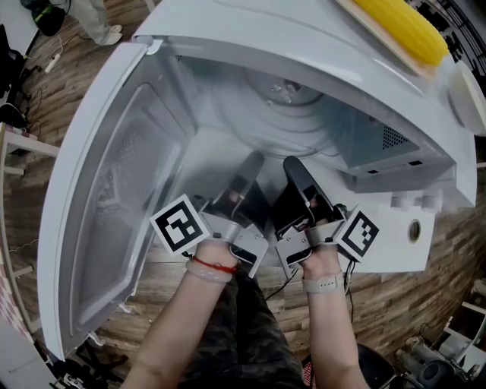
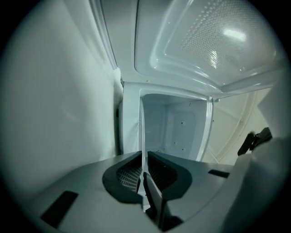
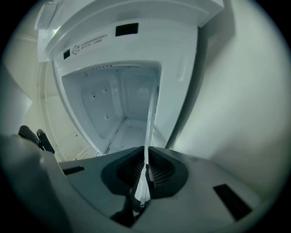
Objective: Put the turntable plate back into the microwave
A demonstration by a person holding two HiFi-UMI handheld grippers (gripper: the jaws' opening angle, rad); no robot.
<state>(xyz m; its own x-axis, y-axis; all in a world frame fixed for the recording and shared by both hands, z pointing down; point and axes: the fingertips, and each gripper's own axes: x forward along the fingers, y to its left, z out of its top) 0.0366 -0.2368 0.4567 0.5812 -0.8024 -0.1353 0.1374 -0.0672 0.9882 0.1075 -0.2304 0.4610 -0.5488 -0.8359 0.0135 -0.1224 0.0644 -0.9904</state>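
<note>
corn cob: yellow, lying lengthwise on the board
board: tan, thin, under the cob, its edge showing past the cob's end
white round thing: just beside the board's end, partly cut off, can't tell what it is
floor: brown wood planks
shoes: light, a person's, on the floor at its far left corner
black bag: near the shoes, far left corner
white cable: on the floor along its left edge

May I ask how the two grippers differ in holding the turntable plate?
The left gripper holds the turntable plate nearer the open door, the right gripper farther from it. The left gripper slants rightward, the right gripper leftward. Both are shut on its near rim.
</note>
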